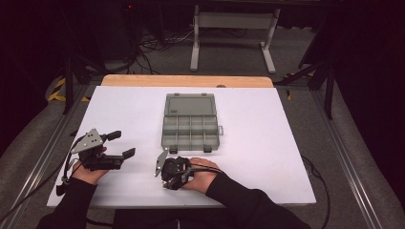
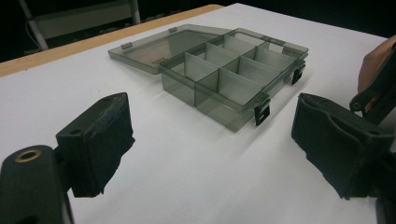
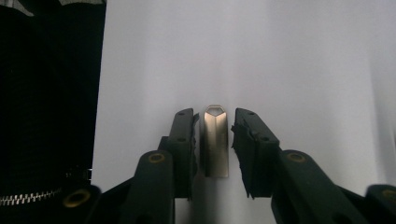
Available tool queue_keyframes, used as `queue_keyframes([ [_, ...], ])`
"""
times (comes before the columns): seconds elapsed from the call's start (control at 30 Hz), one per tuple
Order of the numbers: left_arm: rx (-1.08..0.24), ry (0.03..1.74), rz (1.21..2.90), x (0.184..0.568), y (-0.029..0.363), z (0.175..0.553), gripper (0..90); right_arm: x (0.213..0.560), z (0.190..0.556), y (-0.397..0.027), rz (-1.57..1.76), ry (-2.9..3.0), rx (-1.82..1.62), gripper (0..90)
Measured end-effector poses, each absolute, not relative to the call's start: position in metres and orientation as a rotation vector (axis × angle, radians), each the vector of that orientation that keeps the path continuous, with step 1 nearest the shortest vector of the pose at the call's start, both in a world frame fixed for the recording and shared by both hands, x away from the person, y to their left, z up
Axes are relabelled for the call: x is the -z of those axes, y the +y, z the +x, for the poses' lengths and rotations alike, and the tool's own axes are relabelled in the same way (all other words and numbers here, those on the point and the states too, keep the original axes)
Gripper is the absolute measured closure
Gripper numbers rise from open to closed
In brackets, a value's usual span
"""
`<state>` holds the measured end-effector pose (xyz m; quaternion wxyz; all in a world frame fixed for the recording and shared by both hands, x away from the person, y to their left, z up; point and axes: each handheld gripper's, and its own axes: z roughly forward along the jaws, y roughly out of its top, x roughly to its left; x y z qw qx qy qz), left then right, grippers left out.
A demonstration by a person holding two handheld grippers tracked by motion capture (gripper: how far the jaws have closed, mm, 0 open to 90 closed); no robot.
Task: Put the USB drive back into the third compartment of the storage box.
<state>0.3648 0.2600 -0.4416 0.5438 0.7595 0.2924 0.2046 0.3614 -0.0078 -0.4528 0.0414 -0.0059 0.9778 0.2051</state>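
Observation:
A small silver metal USB stick [image 3: 215,140] lies flat on the white table [image 1: 267,143], between the two black jaws of my right gripper [image 3: 215,144]. The jaws stand close on either side of it, with a thin gap still showing at the right pad [image 3: 243,149]. In the high view the right gripper [image 1: 171,183] points down at the table near the front edge, and its body hides the stick. My left gripper [image 1: 122,144] rests at the front left with its jaws wide open and nothing between them [image 2: 217,140].
A smoky grey plastic organiser box [image 1: 191,129] [image 2: 224,79] sits open mid-table, its lid laid back and its several compartments bare. A wooden strip [image 1: 186,80] runs along the table's far edge. Cables trail off the table's right side.

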Motion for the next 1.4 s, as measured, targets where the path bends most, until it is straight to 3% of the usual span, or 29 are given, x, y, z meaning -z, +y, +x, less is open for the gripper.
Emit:
queue_keyframes([
  [0.27, -0.486, 0.688, 1.797, 0.441, 0.26, 0.364, 13.3, 0.454, 0.36, -0.007, -0.027, 3.0, -0.619, 78.6],
  [0.87, -0.483, 0.689, 1.795, 0.442, 0.259, 0.365, 13.3, 0.451, 0.359, -0.008, -0.027, 3.005, -0.627, 79.4],
  [1.4, -0.479, 0.691, 1.791, 0.442, 0.258, 0.364, 13.3, 0.426, 0.362, -0.017, -0.002, 2.979, -0.69, 79.5],
])
